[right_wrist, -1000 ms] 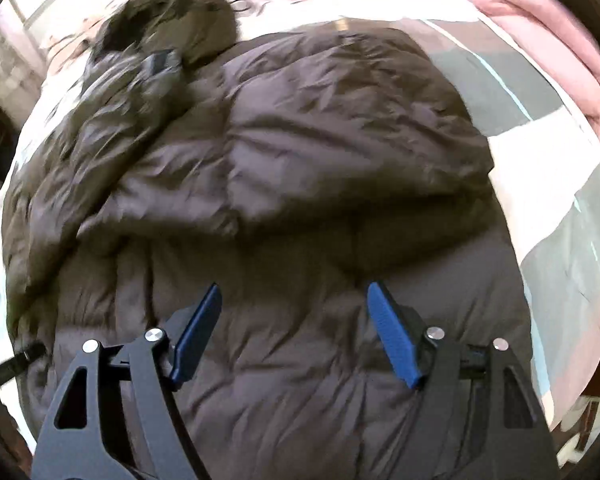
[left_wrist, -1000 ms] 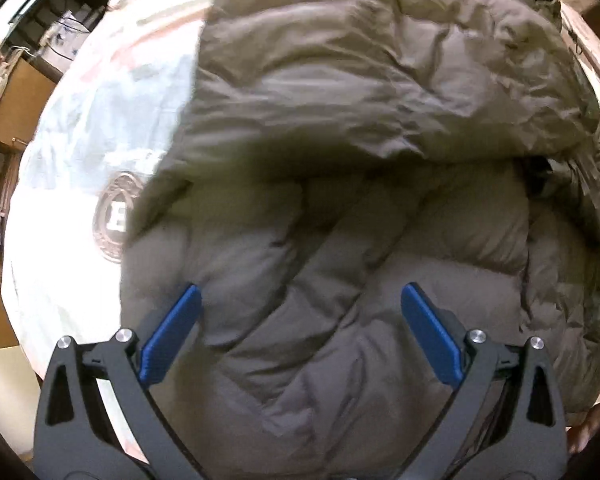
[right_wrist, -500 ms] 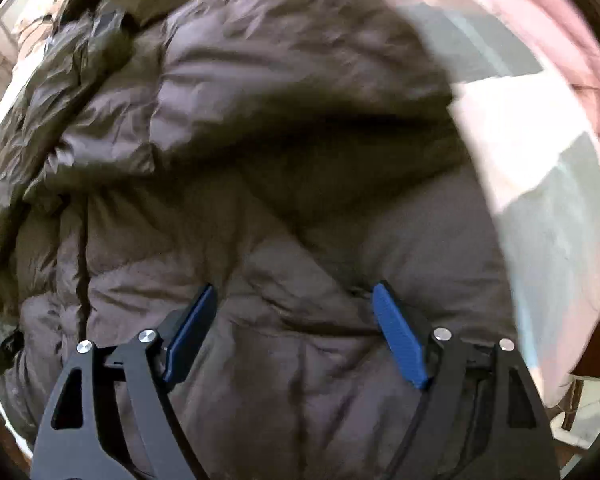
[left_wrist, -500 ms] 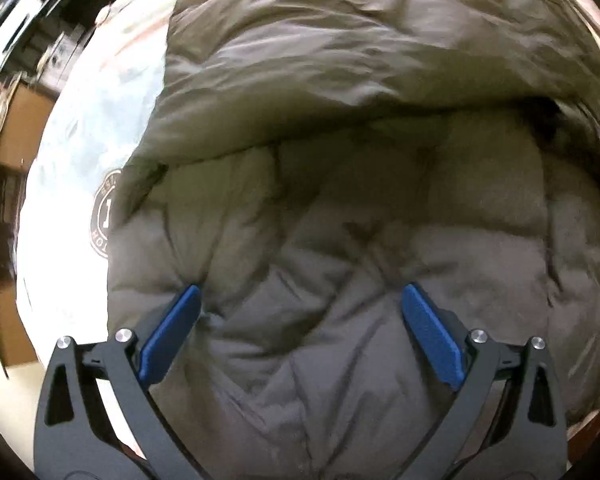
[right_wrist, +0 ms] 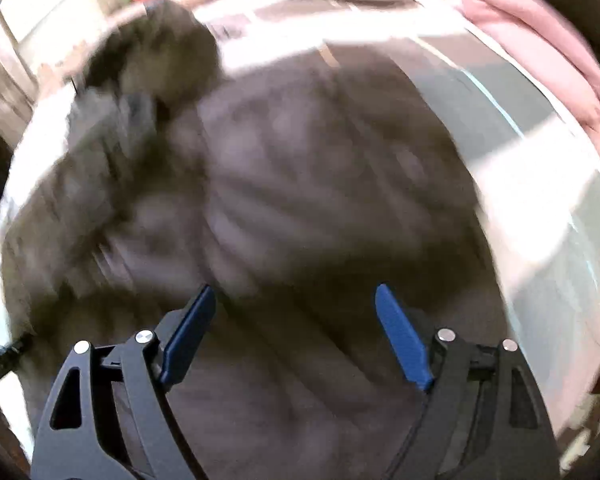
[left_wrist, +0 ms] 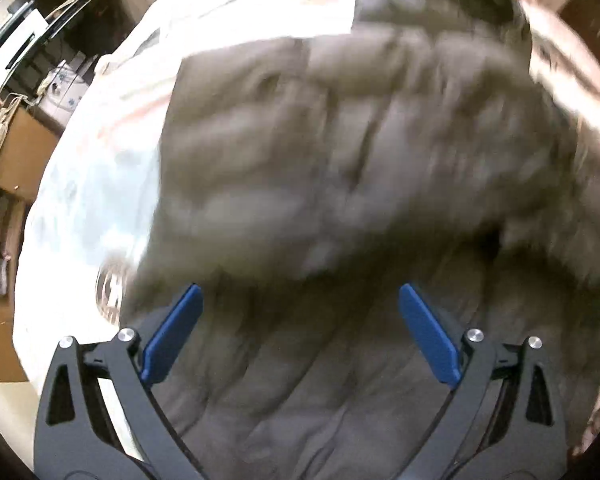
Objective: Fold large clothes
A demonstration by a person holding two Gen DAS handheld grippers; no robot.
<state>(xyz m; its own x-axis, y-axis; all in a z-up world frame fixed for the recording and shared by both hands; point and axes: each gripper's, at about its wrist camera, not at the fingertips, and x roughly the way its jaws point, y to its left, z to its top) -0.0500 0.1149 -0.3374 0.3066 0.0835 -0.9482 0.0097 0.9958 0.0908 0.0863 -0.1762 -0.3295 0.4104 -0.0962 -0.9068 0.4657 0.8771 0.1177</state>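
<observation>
A brown jacket (left_wrist: pixel 340 200) lies folded across the bed (left_wrist: pixel 100 168). Both grippers, left (left_wrist: pixel 300 330) and right (right_wrist: pixel 296 334), hover above it, fingers released, probably between folds.

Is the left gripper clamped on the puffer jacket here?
Apart. Left wrist view: left gripper open, jacket visible between spread pads, nothing pinched.

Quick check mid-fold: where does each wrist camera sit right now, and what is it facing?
Left wrist: on the left gripper, looking down its open blue-padded fingers at the brown puffer jacket; pale bedsheet at left.
Right wrist: on the right gripper, fingers open, over the same jacket; pink fabric at upper right.
Shared: the jacket, blurred in both.
</observation>
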